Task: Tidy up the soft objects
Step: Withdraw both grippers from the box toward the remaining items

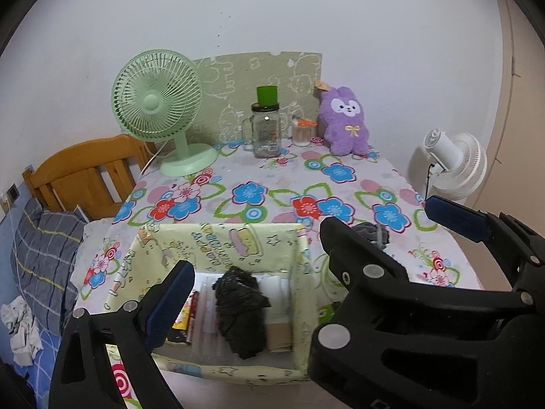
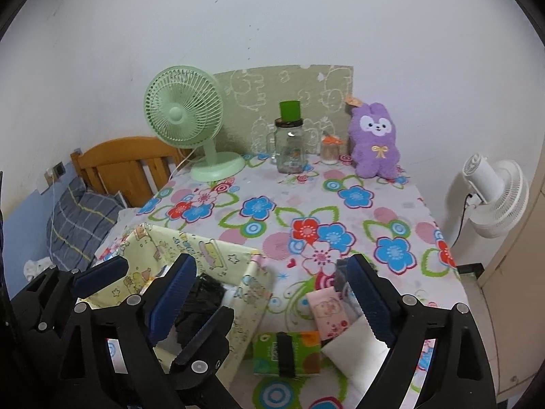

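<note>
Floral tablecloth (image 2: 340, 204) covers the work surface; a bed lies off its left edge and a pale wall stands behind.

**Tool state.** The right gripper (image 2: 270, 266) hangs at the near edge with its jaws spread wide and nothing pinched. The left gripper (image 1: 262, 272) is also spread and empty. The two tools overlap, so its right finger is hard to separate from the other tool.

**Items, near.** A green tissue pack (image 2: 287, 352) with a dark band lies between the right gripper's fingers. It is touched by a white pad (image 2: 357, 344) and a pink packet (image 2: 327, 313).
- Expect all three to be light and compressible.
- The wrappers are probably slick, so grip across the short width at mid-body, not a corner.
- The right finger cuts off the white pad, so its material cannot be confirmed.

**Box.** A yellow fabric box (image 1: 218, 238) sits near left and holds a black crumpled bundle (image 1: 240, 310), limp and likely to sag. The tubes and paper cups beside it are partly hidden by the left finger. The box walls look soft and may fold if pushed.

**Beyond.** A grey item (image 1: 371, 233) is mostly hidden and cannot be identified. At the far right, a purple plush (image 2: 374, 139) stands upright. It looks bulky and light, so take it at the torso.
</note>
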Motion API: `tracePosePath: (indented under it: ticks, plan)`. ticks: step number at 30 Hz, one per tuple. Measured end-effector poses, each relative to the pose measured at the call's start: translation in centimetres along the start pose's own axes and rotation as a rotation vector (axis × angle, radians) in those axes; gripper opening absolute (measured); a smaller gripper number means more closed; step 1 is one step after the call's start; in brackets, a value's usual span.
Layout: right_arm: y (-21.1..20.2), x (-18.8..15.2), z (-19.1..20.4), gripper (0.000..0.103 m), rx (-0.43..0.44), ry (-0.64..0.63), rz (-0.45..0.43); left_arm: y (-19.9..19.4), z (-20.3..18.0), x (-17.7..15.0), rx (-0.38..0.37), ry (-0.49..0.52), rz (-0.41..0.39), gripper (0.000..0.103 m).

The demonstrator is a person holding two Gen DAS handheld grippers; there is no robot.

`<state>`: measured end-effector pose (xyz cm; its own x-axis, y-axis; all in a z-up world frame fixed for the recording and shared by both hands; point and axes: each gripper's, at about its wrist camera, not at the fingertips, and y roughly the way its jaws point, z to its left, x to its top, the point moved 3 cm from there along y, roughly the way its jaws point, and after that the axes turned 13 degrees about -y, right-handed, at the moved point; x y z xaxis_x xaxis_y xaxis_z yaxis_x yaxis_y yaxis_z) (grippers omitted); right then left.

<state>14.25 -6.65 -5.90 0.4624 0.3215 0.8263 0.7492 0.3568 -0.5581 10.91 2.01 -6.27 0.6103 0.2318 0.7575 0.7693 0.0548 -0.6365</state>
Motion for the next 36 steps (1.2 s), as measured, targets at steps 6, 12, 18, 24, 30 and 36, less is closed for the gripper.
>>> tracePosePath:
  ticks: [6, 12, 18, 24, 30, 36]
  plan:
    - [-1.2, -0.7, -1.6, 0.097, -0.029, 0.019, -0.017, -0.5, -1.7, -0.4, -0.022, 0.012, -0.019, 0.098]
    - [-2.4, -1.4, -2.9, 0.099, -0.070, 0.022, -0.027, -1.0, -3.4, -1.0, -0.045, 0.025, -0.026, 0.098]
    - [-3.5, -2.3, -4.2, 0.102, -0.110, 0.027, -0.038, -1.2, -4.9, -1.7, -0.065, 0.042, -0.031, 0.098]
    - [-4.3, -3.2, -5.2, 0.102, -0.130, 0.024, -0.048, -1.4, -6.1, -2.5, -0.086, 0.051, -0.033, 0.098]
    - [-4.7, -4.2, -6.2, 0.102, -0.167, 0.021, -0.044, -1.3, -7.3, -3.3, -0.092, 0.076, -0.037, 0.101]
    - [-4.7, -5.5, -7.1, 0.102, -0.179, 0.036, -0.032, -0.8, -8.4, -4.3, -0.103, 0.088, -0.021, 0.101]
